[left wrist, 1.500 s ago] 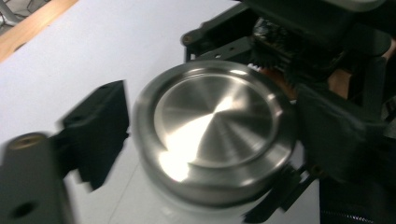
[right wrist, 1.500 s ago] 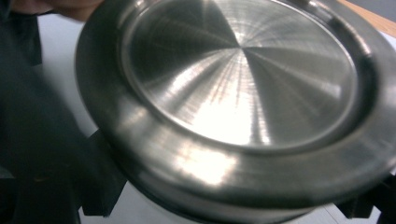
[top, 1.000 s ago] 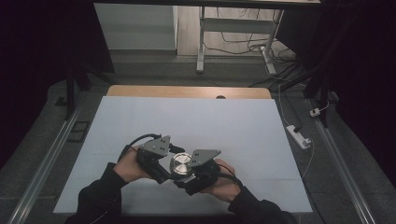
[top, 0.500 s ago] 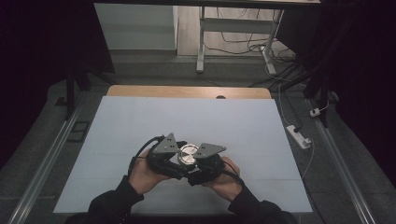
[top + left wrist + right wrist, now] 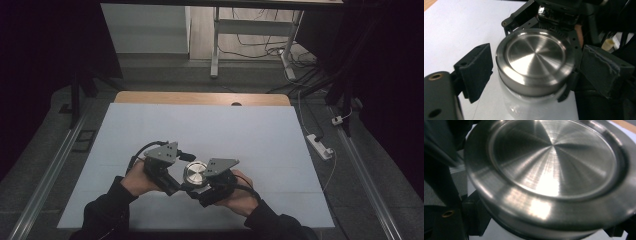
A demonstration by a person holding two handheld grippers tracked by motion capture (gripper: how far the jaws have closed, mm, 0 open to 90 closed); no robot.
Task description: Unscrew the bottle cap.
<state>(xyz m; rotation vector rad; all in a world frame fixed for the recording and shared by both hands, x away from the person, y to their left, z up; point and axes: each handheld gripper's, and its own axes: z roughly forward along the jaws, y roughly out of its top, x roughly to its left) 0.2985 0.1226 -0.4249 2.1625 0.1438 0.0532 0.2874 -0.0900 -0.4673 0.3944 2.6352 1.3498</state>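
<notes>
Jar (image 5: 524, 105) of clear glass, steel lid (image 5: 535, 57) on, contents indiscernible: right claw (image 5: 200, 186) clamps it, left claw (image 5: 534, 72) just loosened.

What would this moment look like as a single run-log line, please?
object: glass jar with metal lid | right gripper: shut on glass jar | left gripper: jaws just opening, clear of metal lid | surface: table

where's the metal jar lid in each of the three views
High view: the metal lid sits low and centre, between the two grippers.
Left gripper view: it is at the middle, on a clear jar, with the jaws apart from its sides.
Right gripper view: it is close up, covering most of the picture.
Shared landmark: the pale blue table sheet.
</notes>
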